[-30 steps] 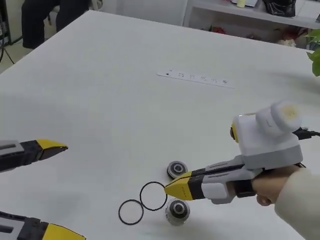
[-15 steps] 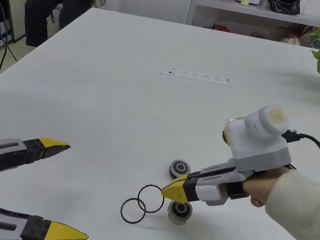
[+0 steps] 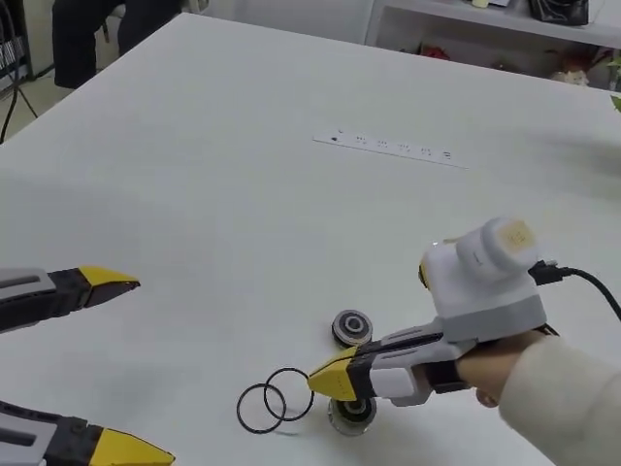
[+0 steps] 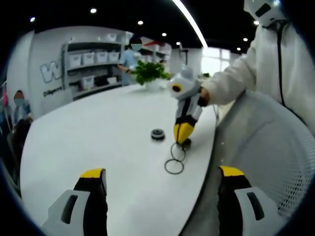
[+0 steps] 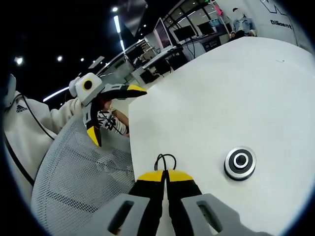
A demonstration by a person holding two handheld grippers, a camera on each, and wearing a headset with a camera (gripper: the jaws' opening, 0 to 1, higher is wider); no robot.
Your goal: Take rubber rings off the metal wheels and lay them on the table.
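Note:
My right gripper (image 3: 314, 381) is shut on a black rubber ring (image 3: 291, 393), held low over the white table (image 3: 243, 194). That ring overlaps a second ring (image 3: 256, 409) lying flat to its left. One metal wheel (image 3: 351, 327) lies just beyond the gripper and another wheel (image 3: 352, 412) sits under its jaws. In the right gripper view the held ring (image 5: 166, 160) pokes out past the shut tips (image 5: 166, 175), with a wheel (image 5: 240, 162) to the right. My left gripper (image 3: 121, 364) is open at the near left, and its own view faces the rings (image 4: 174, 166) and the right gripper (image 4: 183, 132).
A white power strip (image 3: 388, 149) lies further back on the table. Shelves (image 3: 485, 24) stand behind the far edge. A mesh chair (image 5: 78, 182) sits by the near table edge (image 4: 206, 147). A plant (image 4: 150, 73) stands at the far end.
My right gripper has carried its ring slightly left and nearer, so it now overlaps the lying ring. The left gripper has stayed open and still.

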